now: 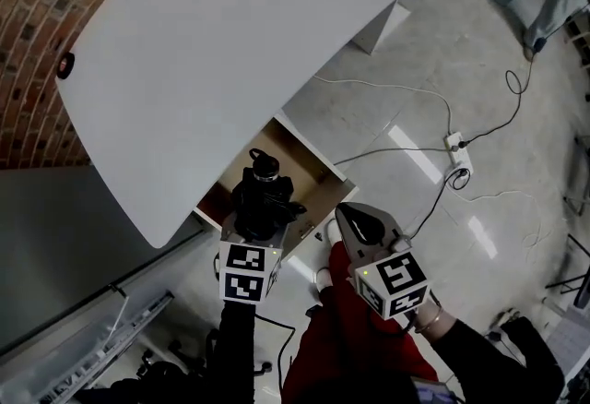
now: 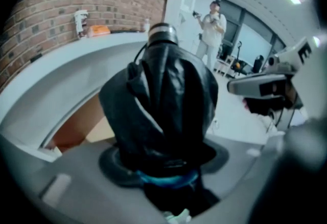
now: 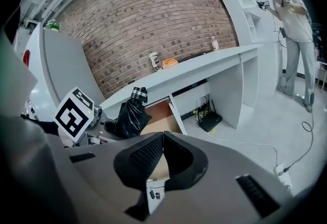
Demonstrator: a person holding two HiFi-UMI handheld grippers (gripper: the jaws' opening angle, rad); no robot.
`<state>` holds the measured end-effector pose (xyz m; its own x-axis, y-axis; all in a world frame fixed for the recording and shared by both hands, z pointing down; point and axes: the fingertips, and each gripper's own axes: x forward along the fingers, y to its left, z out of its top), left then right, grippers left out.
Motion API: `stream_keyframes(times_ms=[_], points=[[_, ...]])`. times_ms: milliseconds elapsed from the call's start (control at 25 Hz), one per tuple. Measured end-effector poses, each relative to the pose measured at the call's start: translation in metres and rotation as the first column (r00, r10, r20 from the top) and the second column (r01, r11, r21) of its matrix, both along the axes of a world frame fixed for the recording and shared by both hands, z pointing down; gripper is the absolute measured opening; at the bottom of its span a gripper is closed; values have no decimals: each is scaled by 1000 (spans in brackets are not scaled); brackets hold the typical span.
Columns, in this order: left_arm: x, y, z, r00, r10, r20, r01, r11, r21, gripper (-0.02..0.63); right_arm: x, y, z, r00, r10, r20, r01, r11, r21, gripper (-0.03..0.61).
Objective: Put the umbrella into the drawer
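Conceivably the folded black umbrella (image 1: 265, 196), clasped wide by the left gripper (image 1: 262, 219), risked snagging the rim of the brown wooden drawer (image 1: 306, 168); the right gripper (image 3: 162, 138) pinched nothing.

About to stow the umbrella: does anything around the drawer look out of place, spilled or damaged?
Nothing stands out. The drawer is open, and the left gripper grips the folded umbrella near it. A power strip and loose cable lie on the floor.
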<state>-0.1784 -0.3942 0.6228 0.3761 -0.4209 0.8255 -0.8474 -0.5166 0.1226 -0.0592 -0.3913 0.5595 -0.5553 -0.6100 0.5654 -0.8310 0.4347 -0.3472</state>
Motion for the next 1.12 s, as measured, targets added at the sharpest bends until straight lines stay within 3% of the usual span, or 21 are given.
stream_keyframes(times_ms=[1120], points=[[-10, -25, 119, 994, -61, 86, 76, 982, -173, 255, -20, 3, 75, 998, -40, -55, 33, 991, -128, 6]])
